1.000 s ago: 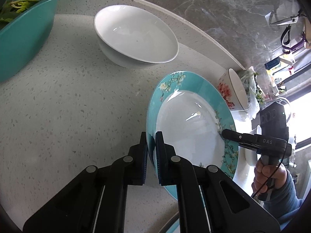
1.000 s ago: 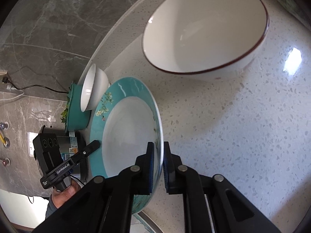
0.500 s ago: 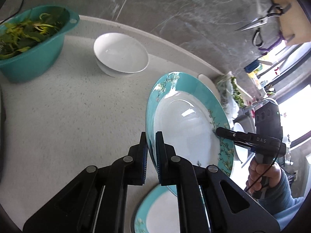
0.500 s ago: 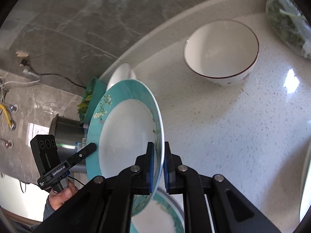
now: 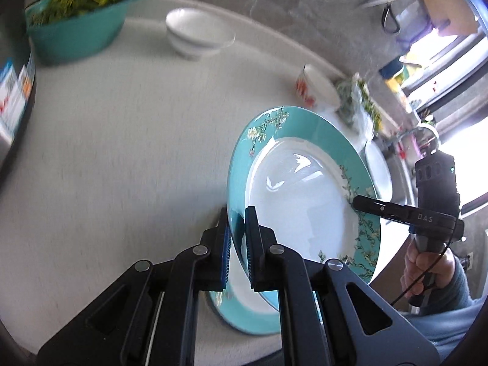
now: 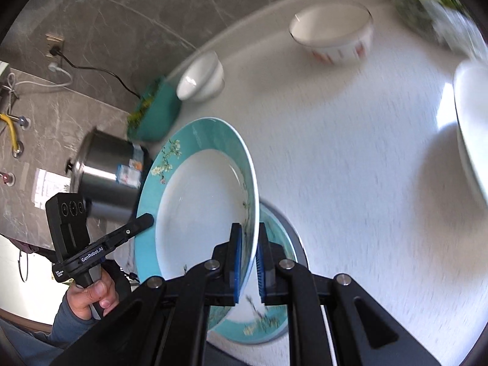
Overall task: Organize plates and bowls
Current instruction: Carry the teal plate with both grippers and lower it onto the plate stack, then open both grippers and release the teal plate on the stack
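Note:
A teal-rimmed plate with a white centre and blossom pattern [image 5: 305, 201] [image 6: 201, 207] is held in the air between both grippers. My left gripper [image 5: 237, 228] is shut on its near rim. My right gripper [image 6: 247, 244] is shut on the opposite rim. A second matching teal plate [image 5: 244, 314] [image 6: 274, 323] lies flat on the counter right below it. A plain white bowl [image 5: 198, 35] [image 6: 201, 76] and a white bowl with red flowers [image 5: 317, 88] [image 6: 332, 33] stand farther back.
A teal colander of greens [image 5: 76, 15] [image 6: 152, 113] stands at the back. A steel pot [image 6: 103, 180] is at the left. A bag of greens [image 5: 360, 106] [image 6: 433, 3] and a white plate [image 5: 378, 167] [image 6: 469, 125] lie at the right.
Both grippers have carried the plate back toward the counter's front edge, away from the bowls. The second teal plate has come into view below it.

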Motion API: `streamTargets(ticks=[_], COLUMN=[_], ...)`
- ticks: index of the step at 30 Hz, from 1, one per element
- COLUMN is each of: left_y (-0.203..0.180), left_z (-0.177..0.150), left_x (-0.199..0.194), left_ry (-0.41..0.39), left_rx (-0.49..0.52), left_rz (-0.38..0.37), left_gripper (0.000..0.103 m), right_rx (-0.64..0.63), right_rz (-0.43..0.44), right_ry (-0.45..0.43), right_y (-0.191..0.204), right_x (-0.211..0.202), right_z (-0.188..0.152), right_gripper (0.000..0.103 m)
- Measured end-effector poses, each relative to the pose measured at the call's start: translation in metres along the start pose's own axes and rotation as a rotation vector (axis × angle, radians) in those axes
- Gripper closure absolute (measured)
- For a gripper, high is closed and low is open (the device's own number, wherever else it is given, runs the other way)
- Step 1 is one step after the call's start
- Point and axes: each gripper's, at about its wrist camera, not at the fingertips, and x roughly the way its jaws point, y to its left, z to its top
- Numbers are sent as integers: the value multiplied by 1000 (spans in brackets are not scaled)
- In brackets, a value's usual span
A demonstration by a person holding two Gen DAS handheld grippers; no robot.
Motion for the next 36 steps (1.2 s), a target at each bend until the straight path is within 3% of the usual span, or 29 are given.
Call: streamTargets(ticks=[5,14,27,36], left_y=[-2,7,5,5], left_z=[-28,-49,-52,-57], left_x=[5,17,39,45], left_ry=[32,65,93,110], left_rx=[17,42,68,91], left_rz=[16,42,74,105], left_gripper=[96,95,94,92], right_rx=[11,-61,-166,-387], right_rz=[-35,-112,-216,-429], right_ry=[32,44,25,0], right_y=[-6,0,12,41], right_x=[11,23,31,40], right_z=[-19,-39,-54,-68], right_gripper=[91,90,89,79])
